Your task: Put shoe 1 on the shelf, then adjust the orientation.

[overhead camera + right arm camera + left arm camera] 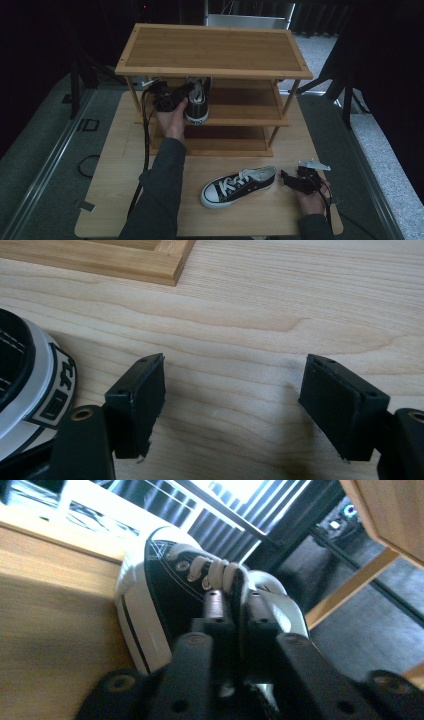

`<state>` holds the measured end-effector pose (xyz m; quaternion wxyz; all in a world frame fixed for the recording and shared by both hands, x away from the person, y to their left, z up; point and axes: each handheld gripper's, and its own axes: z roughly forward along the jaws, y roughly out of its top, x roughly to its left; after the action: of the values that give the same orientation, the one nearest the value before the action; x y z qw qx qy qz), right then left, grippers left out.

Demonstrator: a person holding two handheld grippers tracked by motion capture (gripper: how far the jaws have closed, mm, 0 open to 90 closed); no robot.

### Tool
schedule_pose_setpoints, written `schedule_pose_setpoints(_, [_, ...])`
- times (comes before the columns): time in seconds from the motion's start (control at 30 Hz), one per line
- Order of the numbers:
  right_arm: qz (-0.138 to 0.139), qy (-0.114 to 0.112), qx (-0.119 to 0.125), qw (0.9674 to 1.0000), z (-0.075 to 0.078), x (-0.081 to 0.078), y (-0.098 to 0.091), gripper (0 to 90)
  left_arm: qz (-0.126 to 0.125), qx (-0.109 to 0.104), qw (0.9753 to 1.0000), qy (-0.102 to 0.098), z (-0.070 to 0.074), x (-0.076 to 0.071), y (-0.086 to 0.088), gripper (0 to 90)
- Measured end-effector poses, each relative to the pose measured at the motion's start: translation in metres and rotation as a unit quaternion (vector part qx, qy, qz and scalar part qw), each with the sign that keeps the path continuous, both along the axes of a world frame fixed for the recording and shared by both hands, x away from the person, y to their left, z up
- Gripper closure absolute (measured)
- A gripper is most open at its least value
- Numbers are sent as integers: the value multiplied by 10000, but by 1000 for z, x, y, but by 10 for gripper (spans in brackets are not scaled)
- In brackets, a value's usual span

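A black-and-white sneaker [197, 102] stands on the middle shelf of a wooden three-tier shoe rack [215, 50], heel toward me. My left gripper [186, 91] reaches in from the left and is shut on it. In the left gripper view the gripper [235, 602] pinches the edge of the sneaker [160, 600] by the laces. A second matching sneaker [238, 185] lies on the table in front of the rack, toe to the left. My right gripper [284, 179] sits open just behind its heel. In the right gripper view the gripper [232, 405] holds nothing, and the heel [35, 385] is at the left.
The rack stands at the back of a light wooden table [120, 165], with its base edge [125, 265] close ahead of the right gripper. The rack's top and bottom shelves hold nothing. A black cable [146, 145] trails from the left gripper across the table. Dark floor surrounds the table.
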<state>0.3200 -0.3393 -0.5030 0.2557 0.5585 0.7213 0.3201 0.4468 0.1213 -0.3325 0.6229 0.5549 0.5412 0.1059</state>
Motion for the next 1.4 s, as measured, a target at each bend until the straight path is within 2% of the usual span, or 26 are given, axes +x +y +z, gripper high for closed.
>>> schedule_pose_setpoints(0.03, [0, 0, 0, 10000, 0, 0, 0, 258, 0, 0, 10000, 0, 0, 0, 0, 712])
schedule_pose_setpoints(0.07, [-2, -1, -1, 10000, 0, 0, 0, 259, 227, -99, 9997, -8, 1, -4, -1, 712])
schedule_pose_setpoints(0.13, [-1, 0, 0, 10000, 0, 0, 0, 259, 338, -37, 9994, -49, 3, -11, 1, 653])
schedule_pose_setpoints(0.23, [-2, 0, 2, 10000, 0, 0, 0, 259, 243, 302, 9991, -141, 5, -23, 6, 626])
schedule_pose_setpoints(0.3, [-3, -2, 1, 10000, 0, 0, 0, 259, 236, 515, 9981, -229, 7, -33, 8, 614])
schedule_pose_setpoints(0.33, [-2, -5, -1, 10000, 0, 0, 0, 258, 186, 470, 9983, -293, 7, -37, 10, 607])
schedule_pose_setpoints(0.43, [-5, -1, 7, 10000, 0, 0, 0, 259, 249, 518, 9979, -297, 6, -45, 14, 607])
schedule_pose_setpoints(0.47, [-4, -5, 3, 10000, 0, 0, 0, 259, 283, 504, 9979, -294, 2, -53, 21, 607])
schedule_pose_setpoints(0.6, [-1, -8, -4, 10000, 0, 0, 0, 259, 480, 666, 9960, -346, -3, -67, 28, 603])
schedule_pose_setpoints(0.8, [-5, -7, -3, 10000, 0, 0, 0, 260, 380, 792, 9953, -398, -10, -89, 37, 586])
schedule_pose_setpoints(0.83, [-5, -7, -3, 10000, 0, 0, 0, 260, 380, 792, 9953, -398, -10, -89, 37, 586])
schedule_pose_setpoints(0.87, [-7, -5, 0, 10000, 0, 0, 0, 260, 344, 861, 9948, -421, -13, -97, 39, 586])
schedule_pose_setpoints(0.97, [-5, -4, -3, 10000, 0, 0, 0, 260, 319, 1127, 9921, -445, -19, -107, 37, 564])
schedule_pose_setpoints(1.0, [-8, -2, -2, 10000, 0, 0, 0, 260, 304, 1309, 9900, -431, -24, -112, 33, 558])
schedule_pose_setpoints(1.1, [-11, -5, 0, 10000, 0, -1, 1, 262, 120, 1525, 9872, -449, -38, -122, 26, 544])
schedule_pose_setpoints(1.13, [-13, -5, -1, 10000, 0, -1, 1, 264, 32, 1544, 9871, -416, -47, -126, 22, 536])
schedule_pose_setpoints(1.2, [-25, -17, 9, 10000, 0, -1, 1, 288, -86, 1466, 9885, -360, -58, -131, 19, 533])
schedule_pose_setpoints(1.23, [-25, -17, 9, 10000, 0, -1, 1, 288, -86, 1466, 9885, -360, -58, -131, 19, 533])
schedule_pose_setpoints(1.27, [-36, -44, -5, 10000, 0, -2, 1, 331, -208, 1483, 9883, -275, -71, -136, 15, 533])
schedule_pose_setpoints(1.3, [-36, -75, -1, 10000, 0, -4, 2, 380, -295, 1516, 9877, -236, -77, -138, 13, 534])
schedule_pose_setpoints(1.4, [-23, -99, -8, 9999, 1, -5, 2, 438, -463, 1607, 9859, -103, -92, -146, 8, 535])
